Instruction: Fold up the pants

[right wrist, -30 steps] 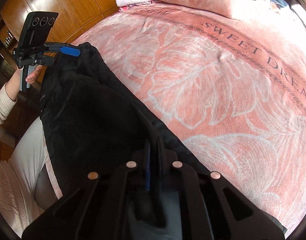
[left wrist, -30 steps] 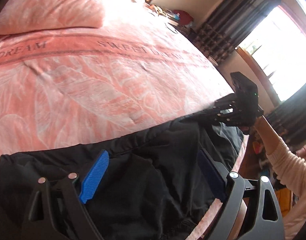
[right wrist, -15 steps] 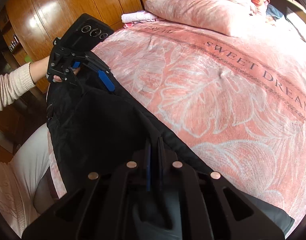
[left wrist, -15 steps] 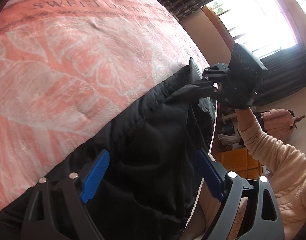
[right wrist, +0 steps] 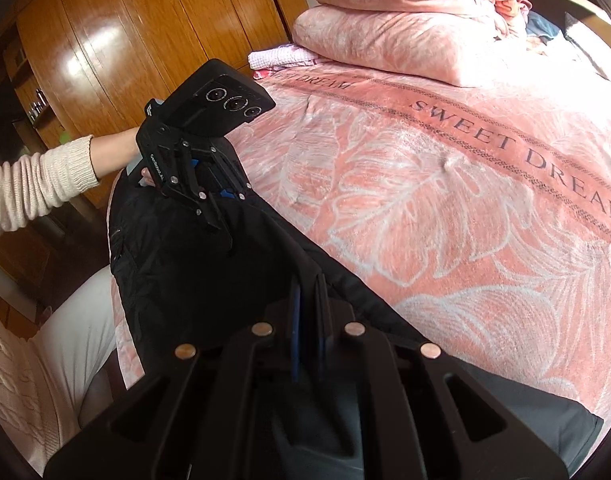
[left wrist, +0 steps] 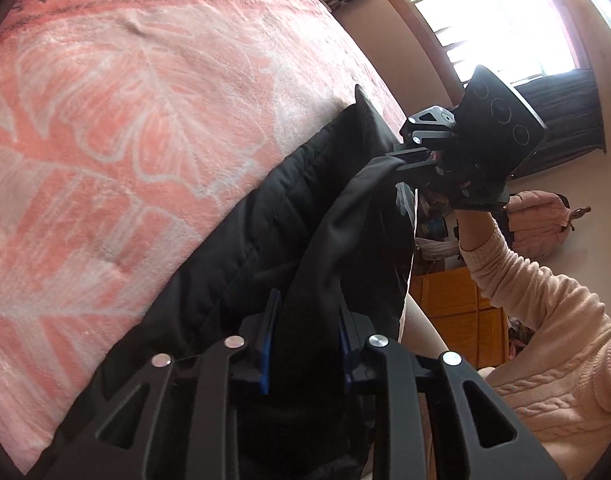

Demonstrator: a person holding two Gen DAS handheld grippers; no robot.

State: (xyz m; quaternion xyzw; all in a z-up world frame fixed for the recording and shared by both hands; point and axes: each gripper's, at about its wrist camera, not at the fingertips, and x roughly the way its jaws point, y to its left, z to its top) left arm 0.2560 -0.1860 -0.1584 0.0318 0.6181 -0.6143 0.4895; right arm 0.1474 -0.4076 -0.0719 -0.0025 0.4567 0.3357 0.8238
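Black pants (left wrist: 265, 220) lie along the near edge of a pink leaf-patterned bed blanket (left wrist: 125, 120). My left gripper (left wrist: 308, 300) is closing its jaws, and a thick bunch of the black fabric fills the gap between the blue pads. In the right wrist view the same gripper (right wrist: 229, 196) sits on the far end of the pants (right wrist: 185, 272). My right gripper (right wrist: 307, 284) is shut on a thin edge of the pants. In the left wrist view this gripper (left wrist: 397, 160) holds that edge raised above the bed.
Stacked pink pillows (right wrist: 385, 44) lie at the head of the bed. A glossy wooden wardrobe (right wrist: 125, 40) stands past the bed's left side. A bright window (left wrist: 505, 12) is on the right. The person's cream sleeve (left wrist: 545, 320) and pale trouser leg (right wrist: 77, 320) are close by.
My left gripper tipped down onto the pants and its wide jaws came together around a fold of fabric. The right gripper rose slightly with the pants edge in it.
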